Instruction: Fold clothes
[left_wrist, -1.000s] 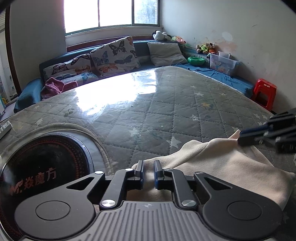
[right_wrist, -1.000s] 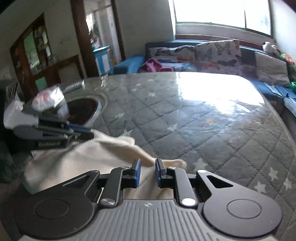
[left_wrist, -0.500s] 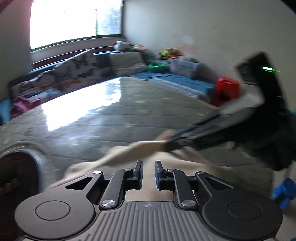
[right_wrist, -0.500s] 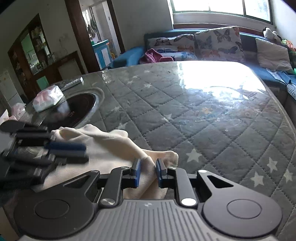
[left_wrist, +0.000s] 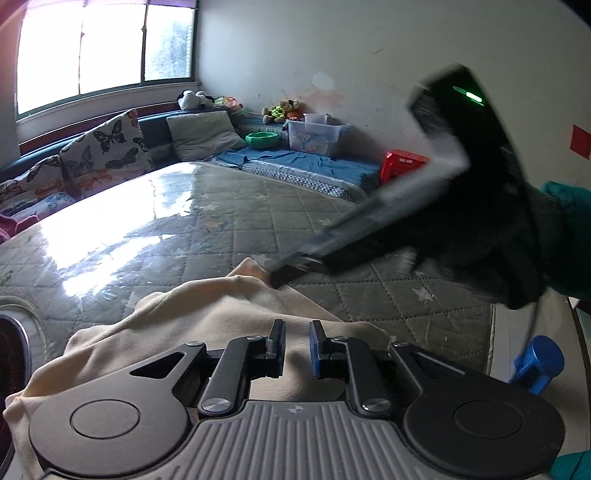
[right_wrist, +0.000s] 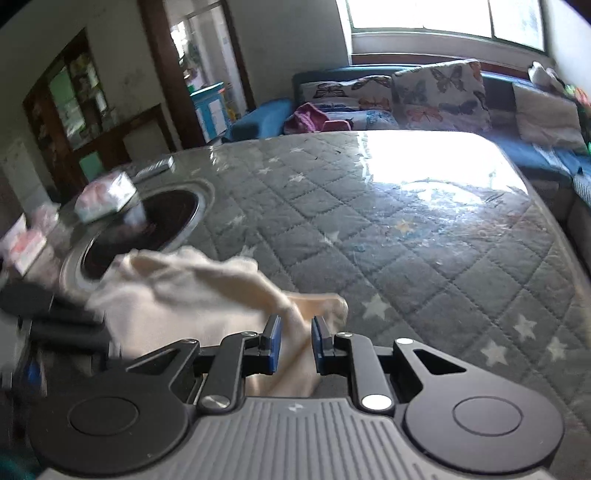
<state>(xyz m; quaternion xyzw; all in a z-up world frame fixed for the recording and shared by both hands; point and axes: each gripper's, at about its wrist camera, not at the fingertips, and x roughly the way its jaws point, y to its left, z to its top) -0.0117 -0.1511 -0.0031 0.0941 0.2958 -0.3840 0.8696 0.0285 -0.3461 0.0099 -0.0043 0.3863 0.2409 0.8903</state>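
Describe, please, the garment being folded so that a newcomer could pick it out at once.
Start from the big table covered in grey quilted cloth with stars. At its near edge, beside the round black cooktop set into the table, lies the cream garment. It is the only loose, rumpled, plain pale fabric there, and both tongs, the left and the right, are at it.

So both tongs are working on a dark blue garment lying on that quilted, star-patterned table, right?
Not quite: the garment is cream-coloured, not dark blue, as the right wrist view shows plainly. The rest holds: it lies on the quilted, star-patterned table, with the right tongs and the left tongs both at it.
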